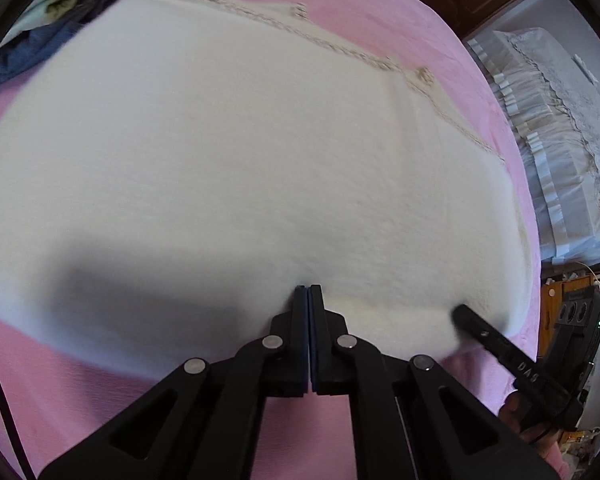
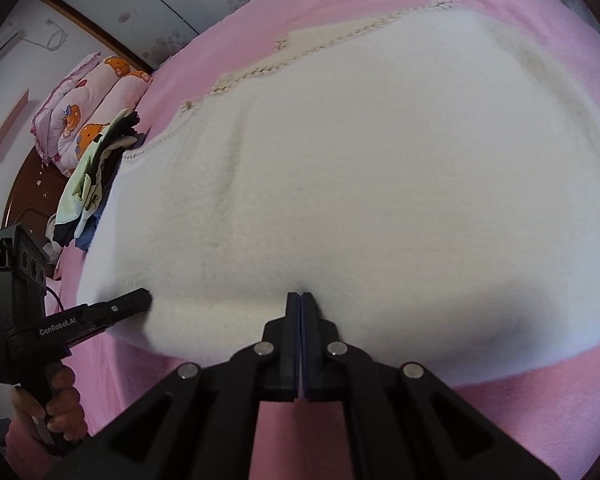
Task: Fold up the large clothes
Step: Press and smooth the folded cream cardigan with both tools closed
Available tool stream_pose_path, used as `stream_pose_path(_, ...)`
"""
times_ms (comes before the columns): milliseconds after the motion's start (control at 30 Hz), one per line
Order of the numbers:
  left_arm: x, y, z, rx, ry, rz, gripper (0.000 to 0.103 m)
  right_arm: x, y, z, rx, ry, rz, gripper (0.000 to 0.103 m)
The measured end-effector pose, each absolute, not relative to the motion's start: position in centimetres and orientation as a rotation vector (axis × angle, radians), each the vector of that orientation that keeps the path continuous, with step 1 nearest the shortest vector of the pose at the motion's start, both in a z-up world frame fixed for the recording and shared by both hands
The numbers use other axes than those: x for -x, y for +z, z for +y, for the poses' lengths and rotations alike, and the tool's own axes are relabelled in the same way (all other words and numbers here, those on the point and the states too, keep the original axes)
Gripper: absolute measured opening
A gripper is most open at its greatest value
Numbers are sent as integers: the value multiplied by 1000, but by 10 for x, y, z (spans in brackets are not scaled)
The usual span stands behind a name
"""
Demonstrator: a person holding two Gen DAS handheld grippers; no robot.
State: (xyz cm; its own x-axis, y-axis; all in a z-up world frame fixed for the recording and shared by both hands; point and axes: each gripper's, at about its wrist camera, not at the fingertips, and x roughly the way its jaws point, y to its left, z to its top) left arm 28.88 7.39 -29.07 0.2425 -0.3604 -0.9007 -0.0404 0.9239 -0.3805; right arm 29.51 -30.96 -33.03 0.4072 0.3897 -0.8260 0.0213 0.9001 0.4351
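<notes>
Both jaws are pinched tight on the near hem of the white fleece garment (image 1: 236, 168): left gripper (image 1: 308, 289), right gripper (image 2: 301, 294). It lies flat across the pink bed (image 2: 500, 392), hem by the near edge; it looks soft, thick, floppy, so grip the hem corners

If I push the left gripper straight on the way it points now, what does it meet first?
The white fleecy garment. The left gripper is shut with its tips already at or in the fleece near the garment's near edge, so it would press the fabric into the pink bed cover beneath. Exact contact is hard to judge.
</notes>
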Motion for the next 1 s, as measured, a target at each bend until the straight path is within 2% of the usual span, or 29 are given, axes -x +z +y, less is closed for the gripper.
stream_pose_path(567, -282, -286, 184, 295, -16, 1308, 1, -275, -310, -431, -384, -161, 1106, 0)
stream_pose_path(867, -286, -264, 169, 134, -10, 1288, 1, -271, -294, -406, -349, -196, 1048, 0)
stream_pose_path(1000, -287, -244, 152, 168, -73, 1249, 1, -275, -286, -378, -413, -78, 1022, 0)
